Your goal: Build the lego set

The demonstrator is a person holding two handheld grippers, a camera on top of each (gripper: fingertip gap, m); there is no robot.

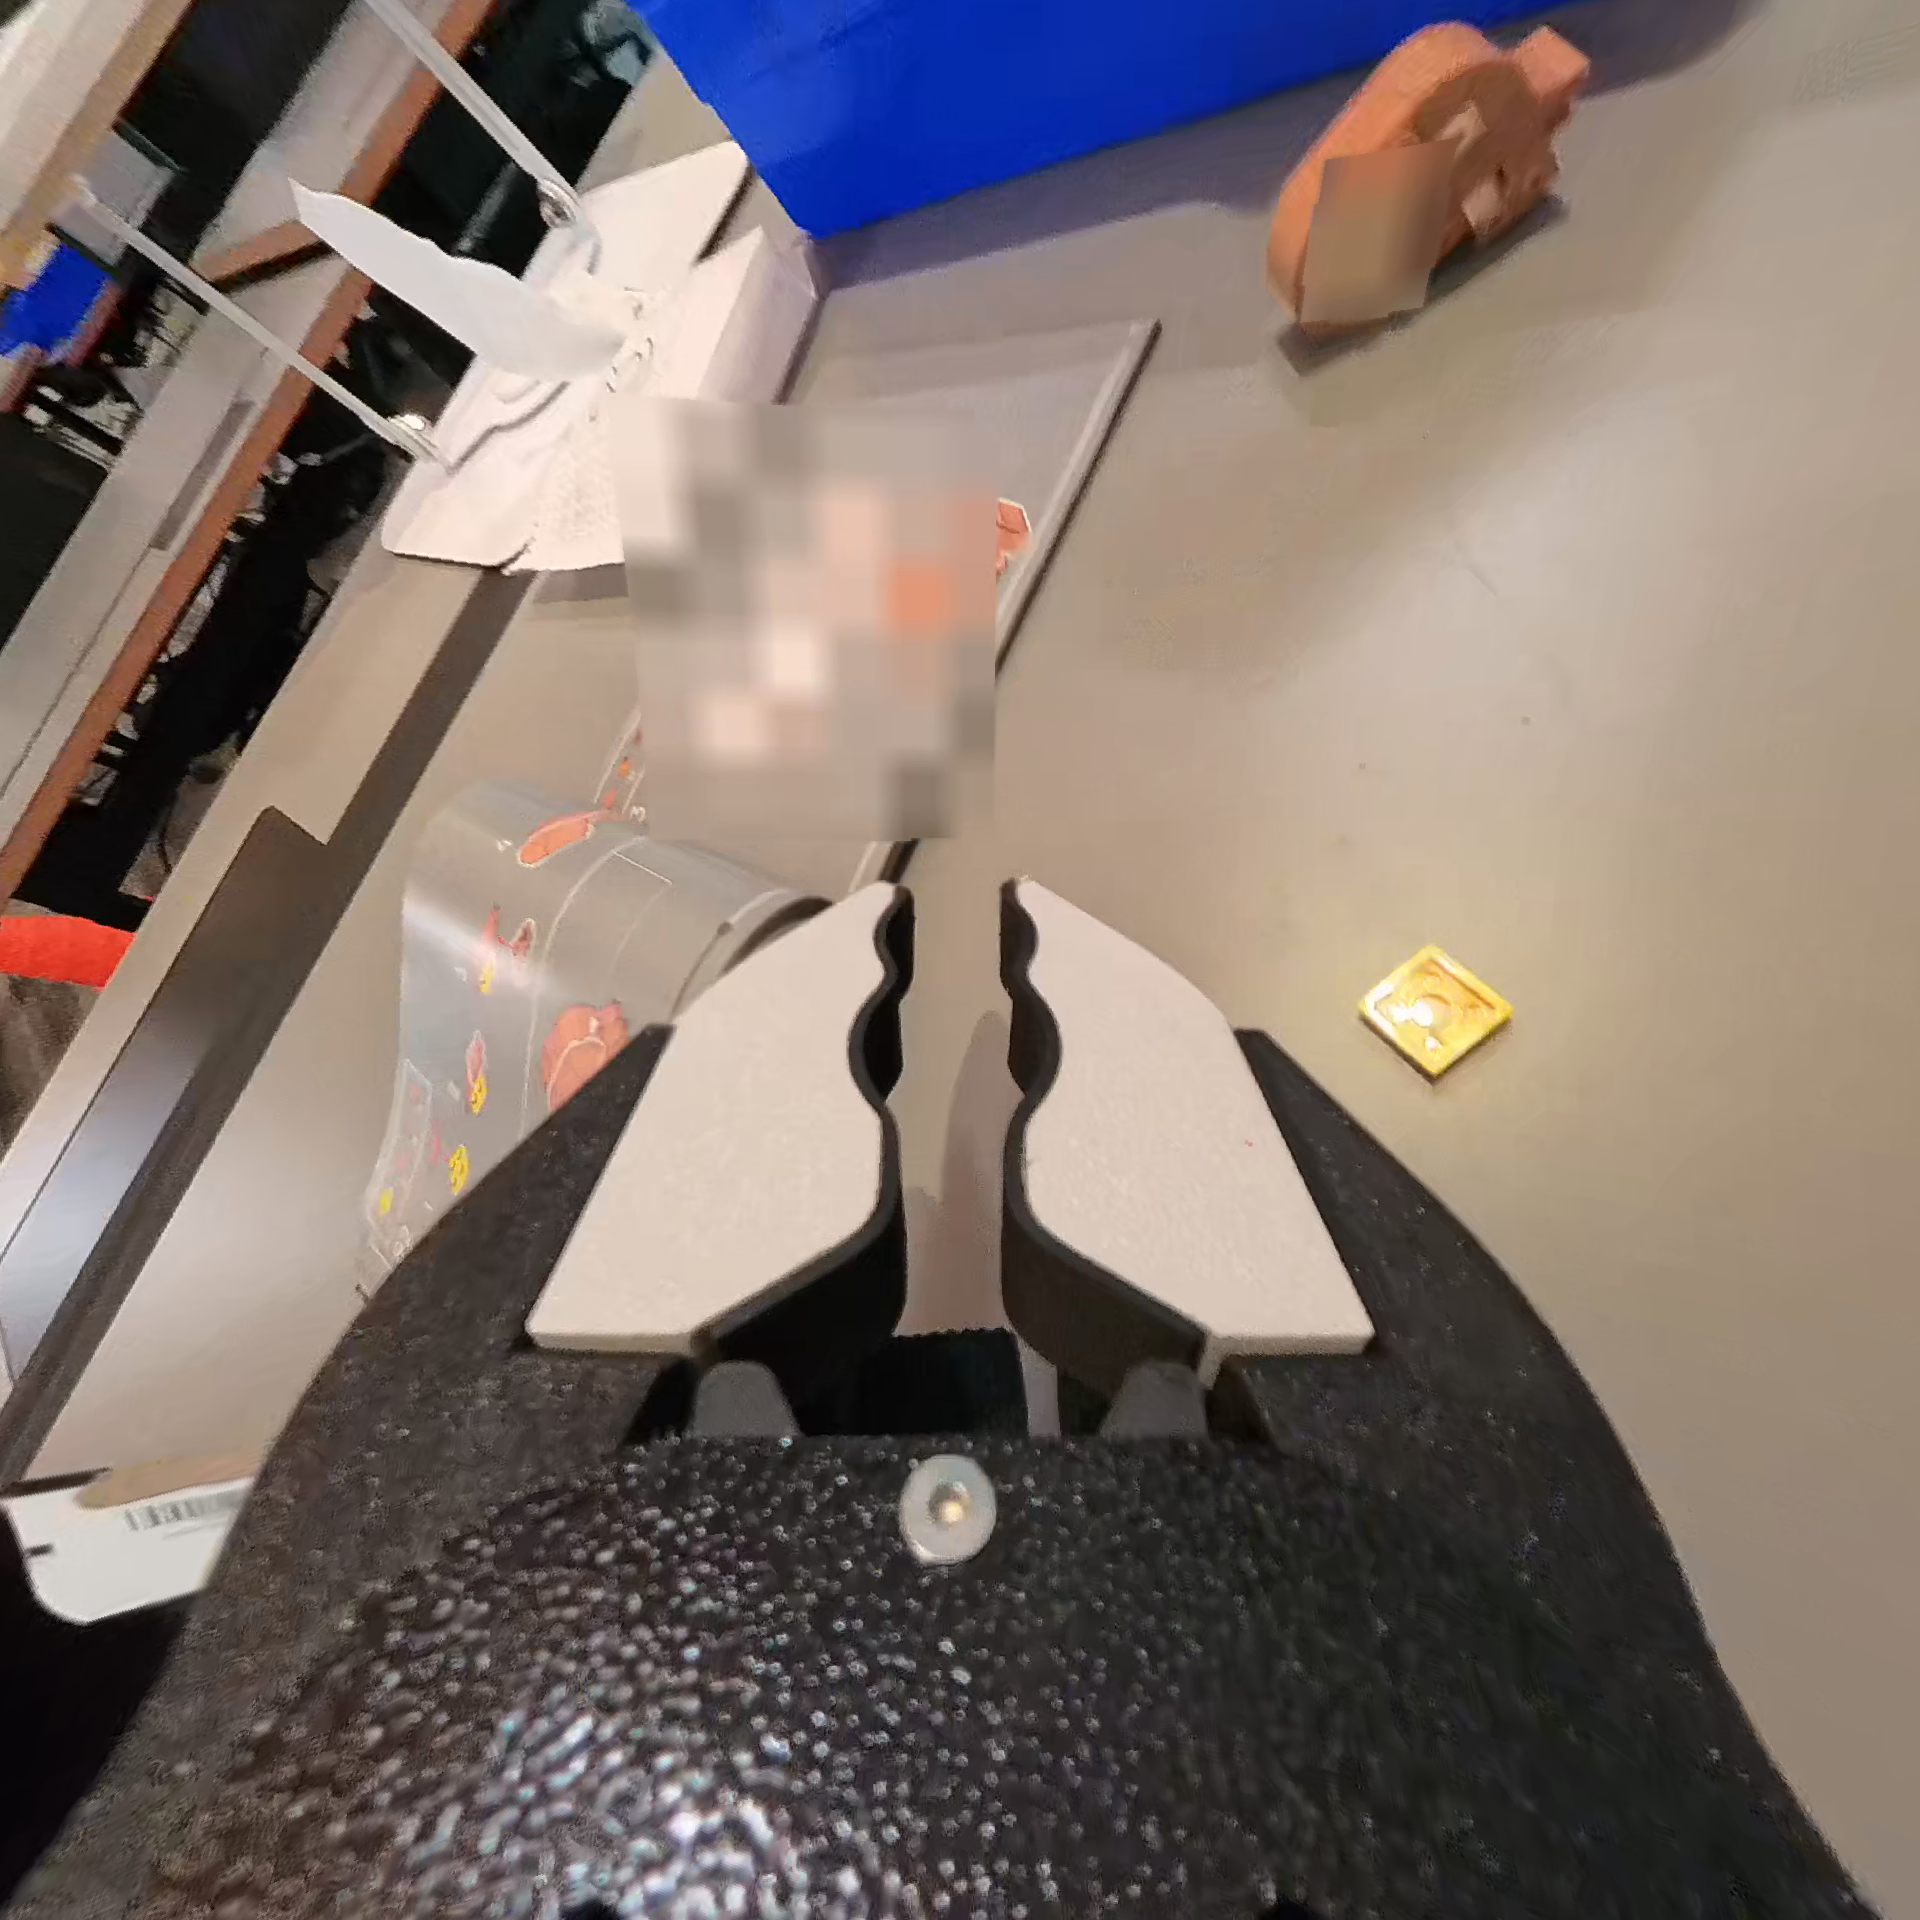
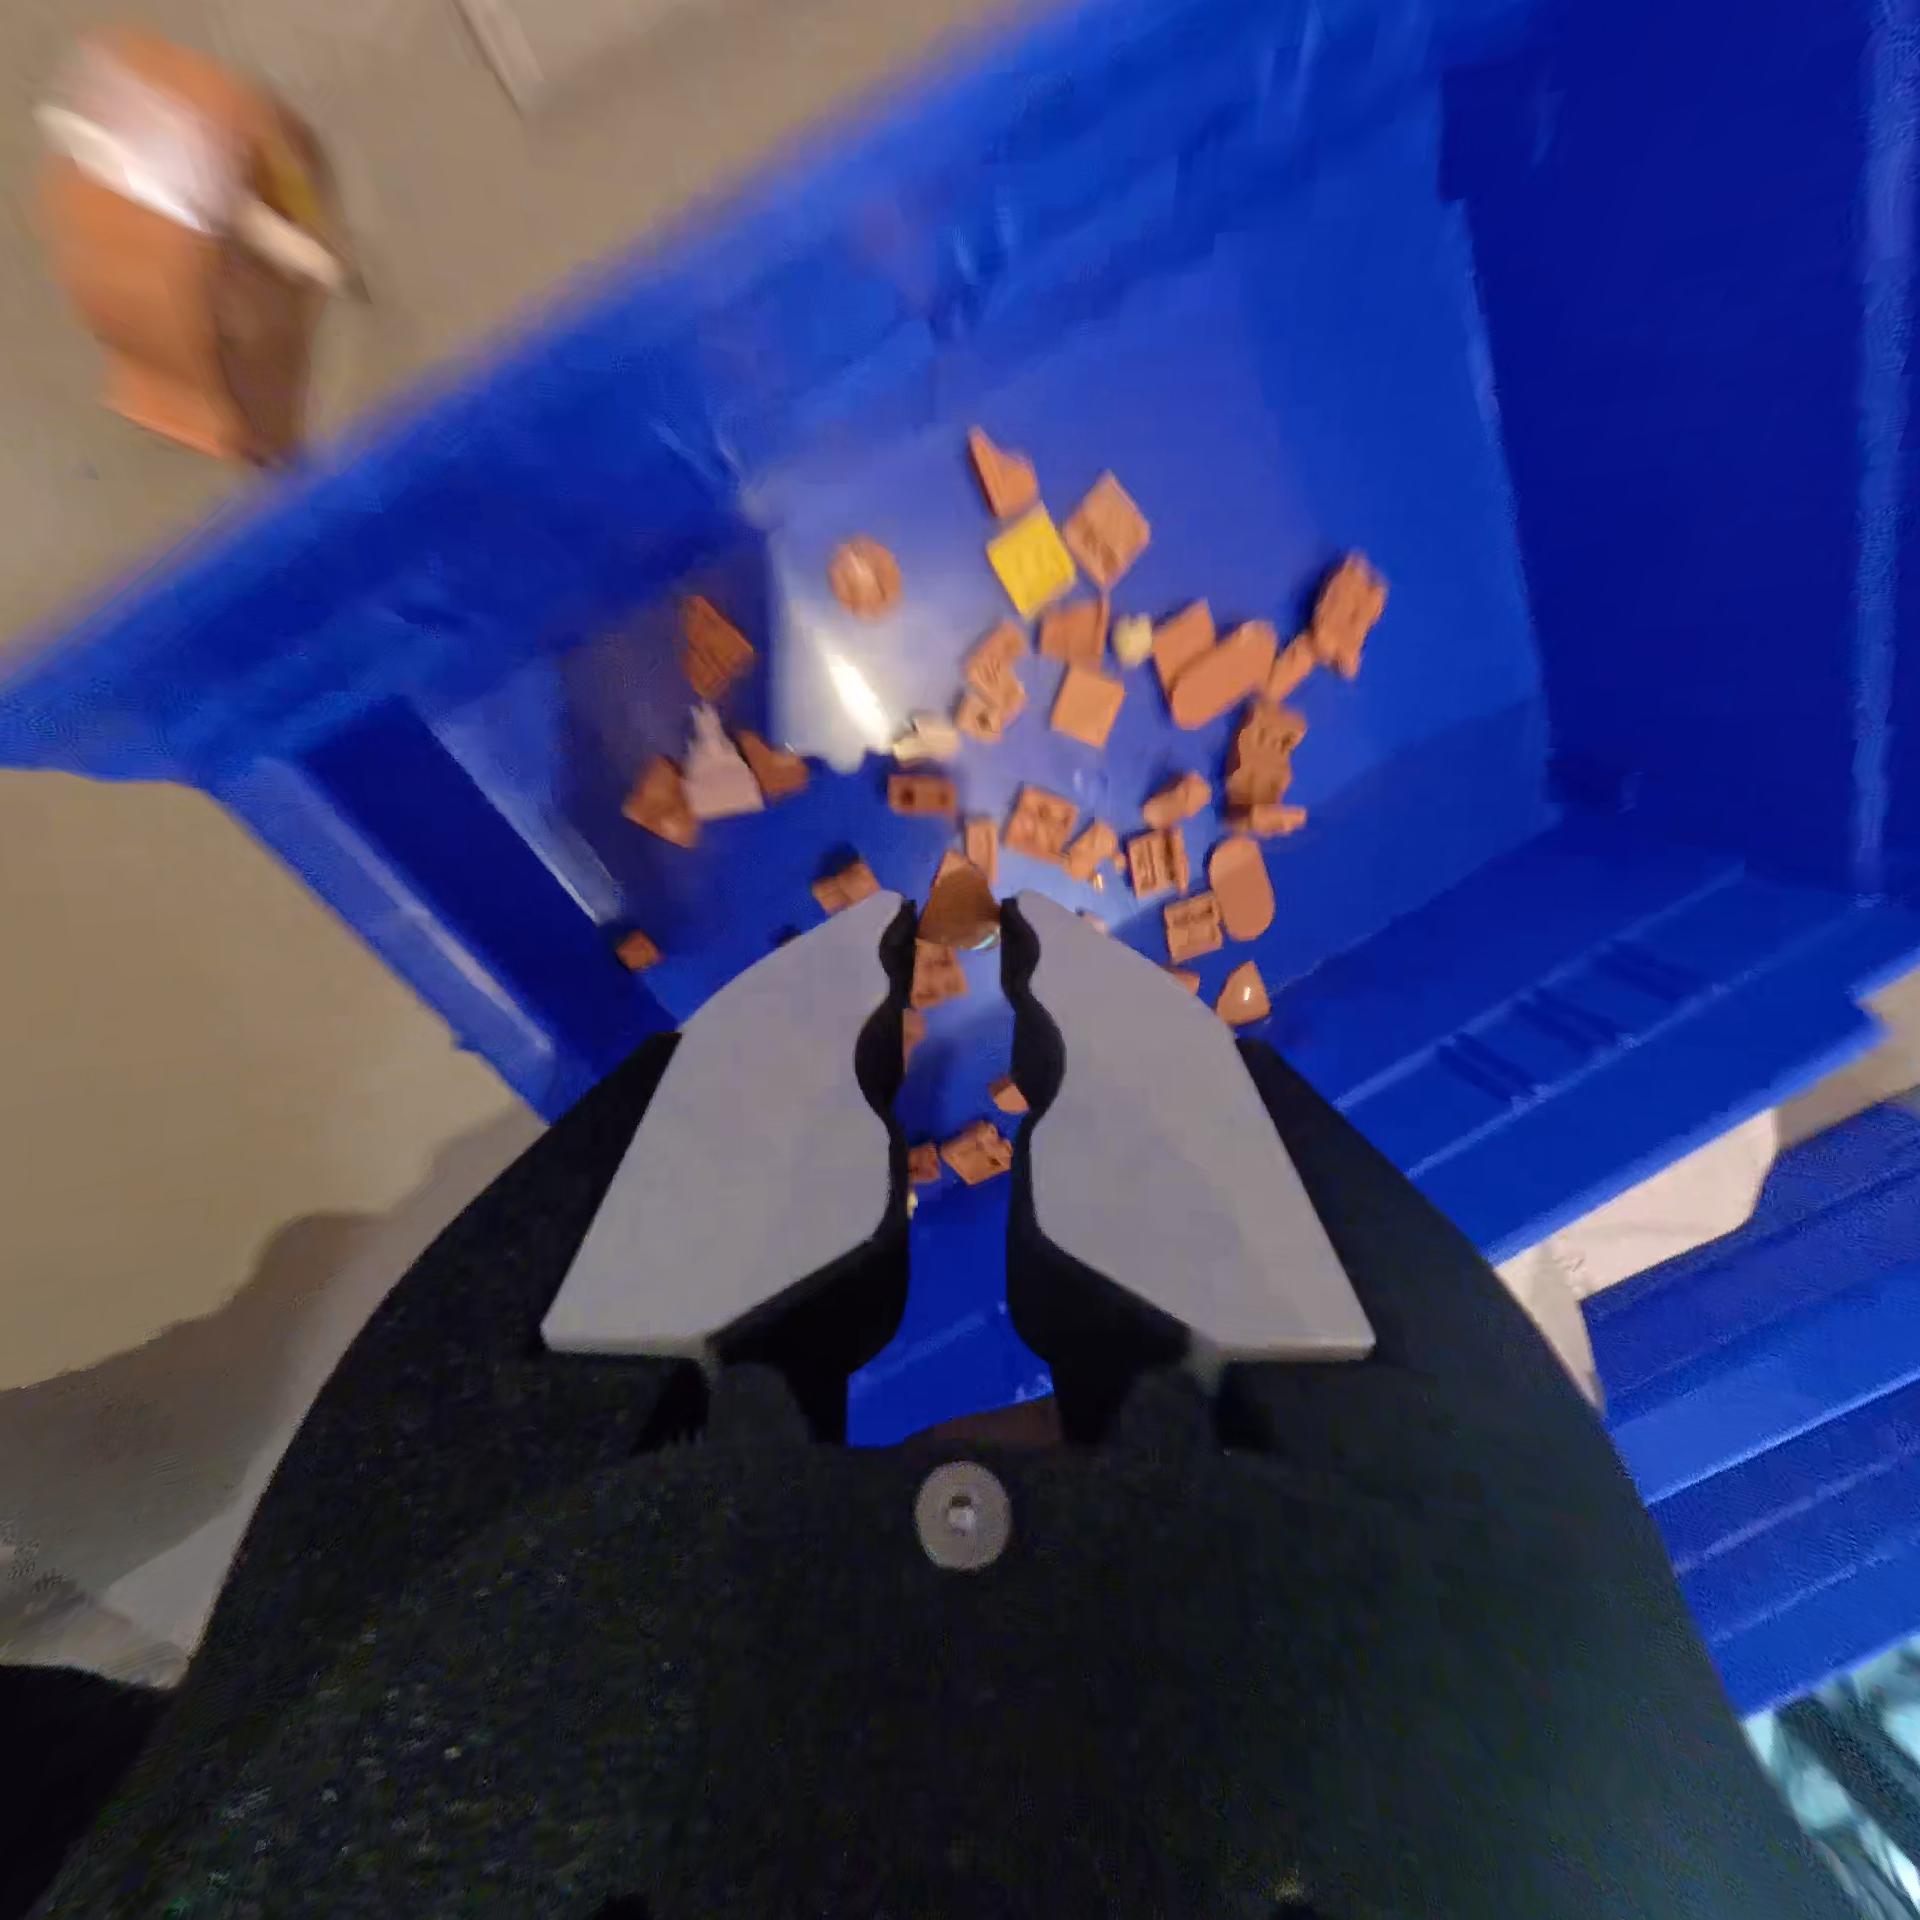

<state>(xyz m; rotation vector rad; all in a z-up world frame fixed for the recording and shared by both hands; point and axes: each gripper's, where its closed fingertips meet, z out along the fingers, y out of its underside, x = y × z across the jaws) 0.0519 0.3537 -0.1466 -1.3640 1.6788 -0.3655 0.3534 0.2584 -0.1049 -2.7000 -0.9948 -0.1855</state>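
Right gripper [image 2: 958, 920] pinched a small rounded orange-brown plastic piece [image 2: 956, 912] over the blue plastic bin [image 2: 1662, 520]. Left gripper [image 1: 956, 914] hovered slightly open and bare above the grey table [image 1: 1455, 727], near a small yellow square tile [image 1: 1435, 1011].

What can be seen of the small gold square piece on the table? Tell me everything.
The gold square piece is a small, flat, shiny tile of translucent yellow look, with a raised rim and a pale relief pattern inside. It lies flat on the grey table, turned corner-on like a diamond, casting a warm glow. It sits alone to the right of the left tongs, apart from them; nothing touches it but the table.
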